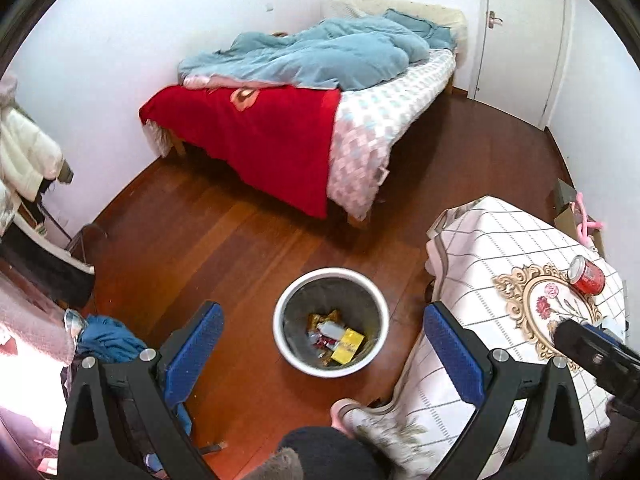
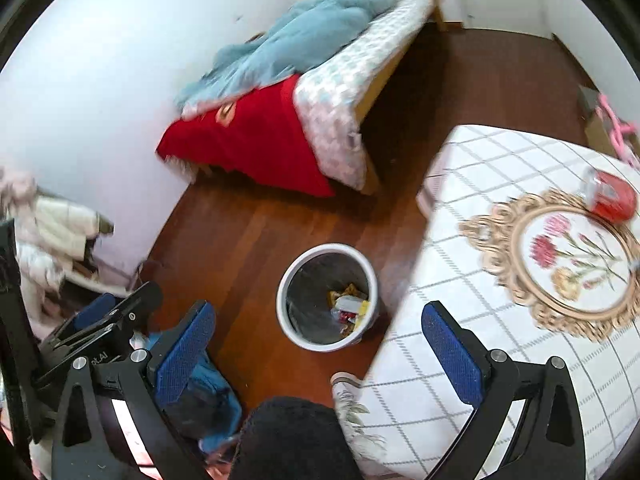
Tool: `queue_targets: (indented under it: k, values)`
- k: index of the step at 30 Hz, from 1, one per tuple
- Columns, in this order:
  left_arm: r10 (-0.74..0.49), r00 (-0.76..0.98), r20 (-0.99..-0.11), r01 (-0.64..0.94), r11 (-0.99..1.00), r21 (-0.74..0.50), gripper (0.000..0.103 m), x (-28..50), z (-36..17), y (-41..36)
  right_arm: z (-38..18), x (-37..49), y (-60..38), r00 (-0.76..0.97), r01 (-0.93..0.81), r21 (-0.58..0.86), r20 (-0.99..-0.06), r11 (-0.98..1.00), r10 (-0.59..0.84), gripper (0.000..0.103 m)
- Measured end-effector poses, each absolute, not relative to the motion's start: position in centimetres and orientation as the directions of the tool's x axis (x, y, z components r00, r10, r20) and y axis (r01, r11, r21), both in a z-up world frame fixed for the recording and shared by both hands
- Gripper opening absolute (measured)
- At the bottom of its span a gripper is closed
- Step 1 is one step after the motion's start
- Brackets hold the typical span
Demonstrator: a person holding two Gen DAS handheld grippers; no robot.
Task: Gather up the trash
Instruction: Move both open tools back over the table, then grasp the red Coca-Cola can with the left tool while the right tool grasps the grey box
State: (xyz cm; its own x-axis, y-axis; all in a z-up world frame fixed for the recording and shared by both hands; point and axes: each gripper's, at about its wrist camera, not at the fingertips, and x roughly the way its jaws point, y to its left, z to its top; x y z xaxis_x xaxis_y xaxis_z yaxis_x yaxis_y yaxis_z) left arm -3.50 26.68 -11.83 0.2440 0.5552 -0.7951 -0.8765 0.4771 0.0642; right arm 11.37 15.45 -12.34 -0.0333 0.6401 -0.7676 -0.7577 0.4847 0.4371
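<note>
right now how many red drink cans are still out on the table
1. A red metal drink can lies on its side on the checked tablecloth, by the floral emblem; others could be hidden beyond the frame.

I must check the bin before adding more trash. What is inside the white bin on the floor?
Inside the bin lie a yellow box, a white bottle and some wrappers. Whatever is under them is covered.

Red can [image 1: 588, 280]; white bin [image 1: 288, 304]; grid-checked tablecloth [image 1: 472, 240]; blue-padded tongs [image 1: 324, 344]
</note>
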Motion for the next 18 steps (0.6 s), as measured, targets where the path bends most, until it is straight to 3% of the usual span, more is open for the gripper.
queue_targets:
  k: [4,9,11,18]
  values:
    - [0.528,0.248,-0.812,-0.846,0.526,0.084,0.102,3.4,-14.5,24.7,-13.3,16.3,11.1,0.015,-0.675,0.45,-0.784,0.585,0.62,0.103]
    - [0.448,0.246,-0.86,-0.773,0.625,0.104,0.102,14.0,-20.3,21.2,-16.7,26.1,3.6,0.129,-0.492,0.381,-0.858,0.783,0.498,0.103]
    - [0.399,0.236,-0.886,-0.717,0.687,0.118,0.102,19.0,-23.4,19.1,-18.9,31.2,-0.1,0.143,-0.374,0.366,-0.885,0.852,0.443,0.103]
    - [0.423,0.202,-0.883,-0.527,0.807,0.266,0.102,30.0,-29.3,13.4,-26.4,45.5,-11.0,0.13,0.071,0.341,-0.935,0.937,0.33,0.103]
